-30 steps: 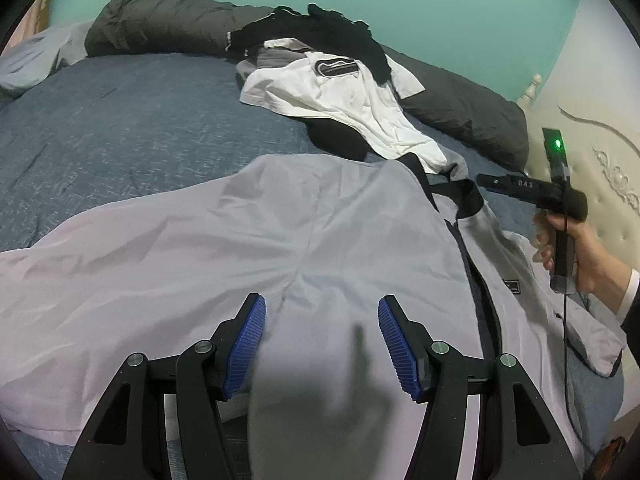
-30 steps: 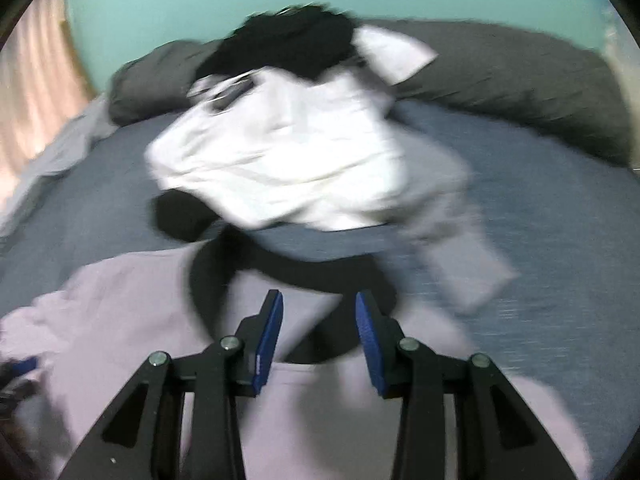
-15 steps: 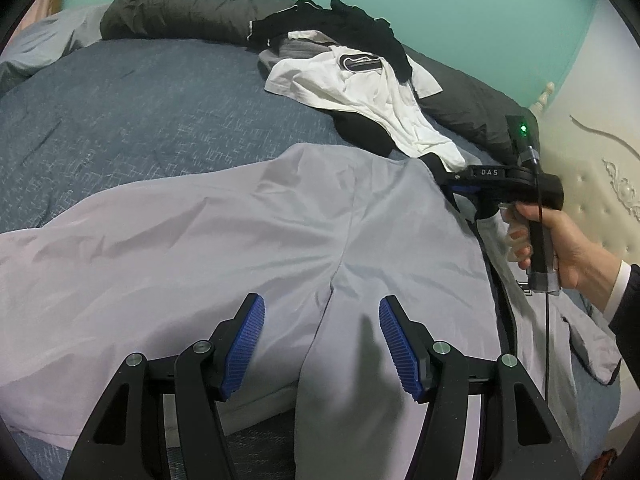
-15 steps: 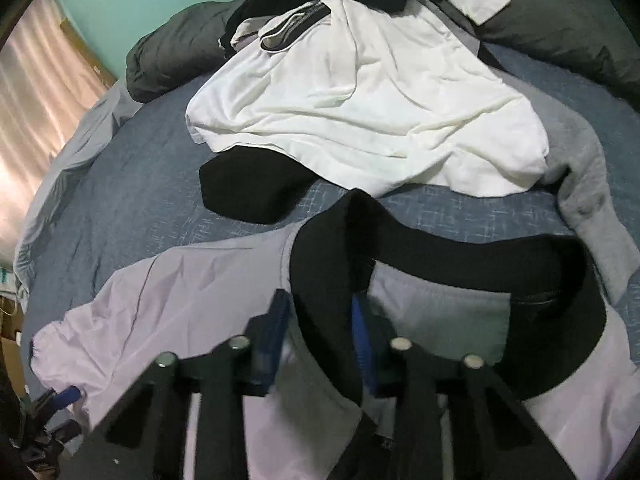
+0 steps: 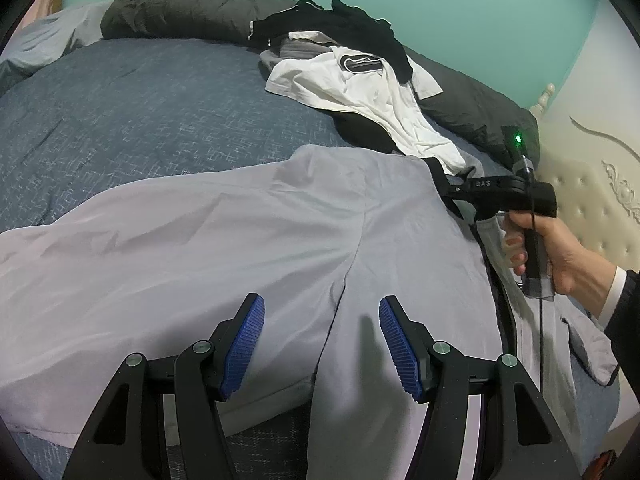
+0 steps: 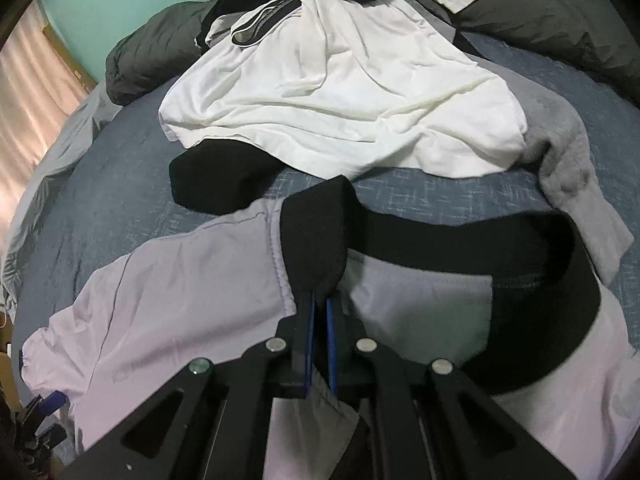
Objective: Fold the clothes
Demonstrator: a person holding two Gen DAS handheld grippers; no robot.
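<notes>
Right hand-held gripper pinches the jacket's collar on the bed

A pale grey jacket (image 5: 248, 240) lies spread across the blue bed (image 5: 132, 108). The right hand-held gripper (image 6: 319, 312) has its blue pads pressed together on the jacket's front edge, just below the black collar (image 6: 316, 232). The left hand-held gripper (image 5: 320, 346) hovers spread over the fabric, gripping nothing. A heap of white and black clothes (image 6: 332, 92) sits beyond.

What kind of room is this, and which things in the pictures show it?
Most likely a bedroom. The clothes lie on a bed with a blue-grey cover, a tufted cream headboard stands at its side, and a dark rolled duvet lies along the teal wall.
</notes>
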